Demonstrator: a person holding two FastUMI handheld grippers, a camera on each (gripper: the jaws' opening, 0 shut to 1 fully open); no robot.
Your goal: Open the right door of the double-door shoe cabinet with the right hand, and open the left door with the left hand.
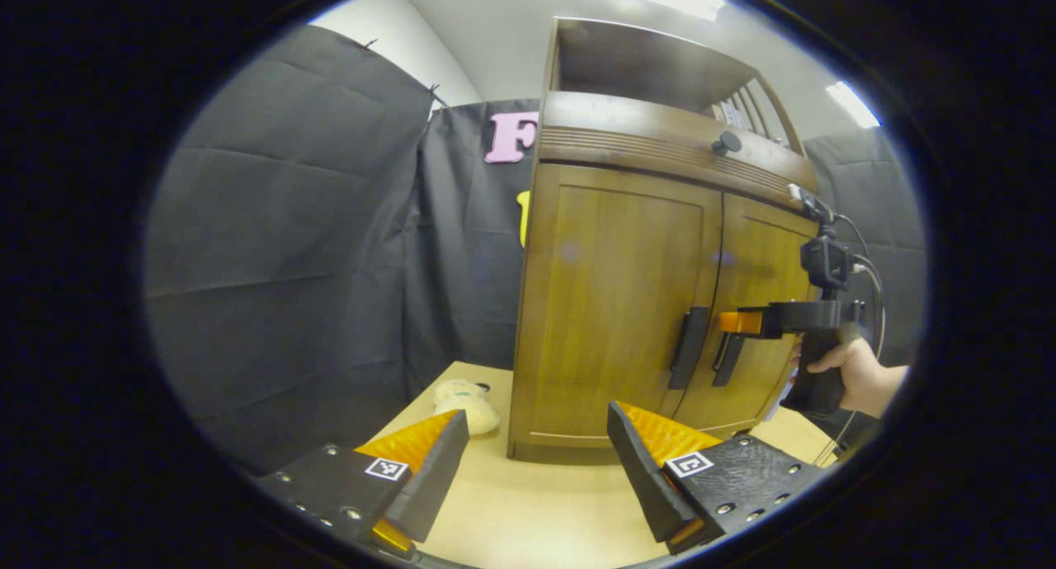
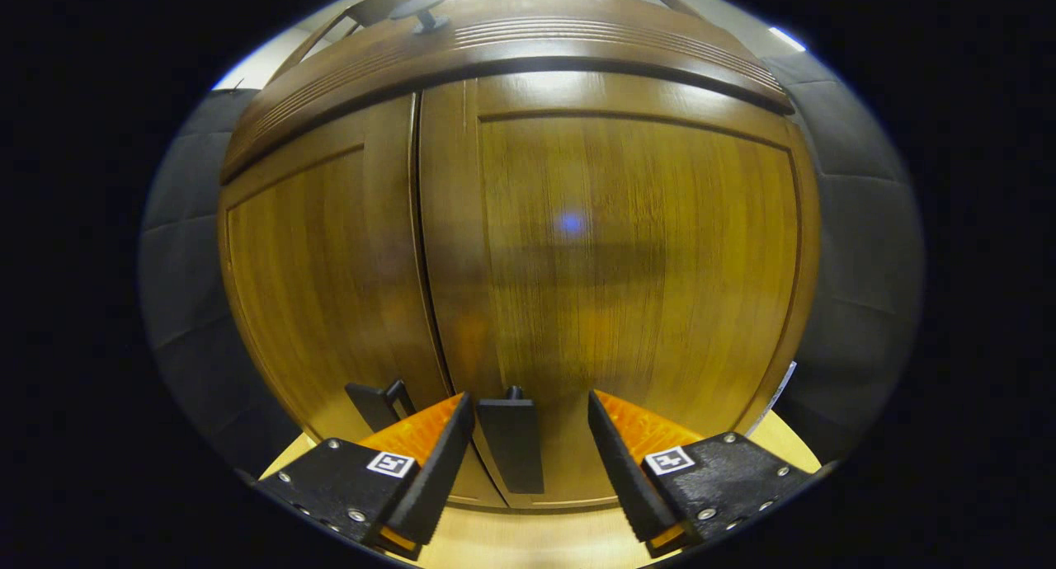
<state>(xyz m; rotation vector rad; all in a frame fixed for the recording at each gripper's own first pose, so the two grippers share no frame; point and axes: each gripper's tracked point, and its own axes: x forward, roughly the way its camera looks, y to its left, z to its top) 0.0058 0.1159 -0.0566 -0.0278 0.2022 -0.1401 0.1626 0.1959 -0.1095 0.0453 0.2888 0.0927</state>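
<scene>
Nearest to us in the left gripper view, the left gripper [image 1: 536, 470] has its jaws spread wide with nothing between them, hovering over the pale tabletop [image 1: 536, 519] a little way in front of the shoe cabinet [image 1: 635, 305]. The cabinet stands upright on the tabletop, both doors closed – the left door [image 1: 615, 305] and the right door [image 1: 763, 305] meet at a centre seam, with the left door handle [image 1: 689, 346] and the right door handle [image 1: 728, 359] just beside it. A dark knob [image 1: 726, 143] sits on the drawer front above the doors.

A hand [image 1: 862, 375] holds the right gripper [image 1: 734, 322] up against the right door, at the handle. In the right gripper view we see its jaws open, one finger either side of the right door handle – around it, not pressing on it.

On the tabletop to the left of the cabinet lies a small plush toy [image 1: 466, 400].
</scene>
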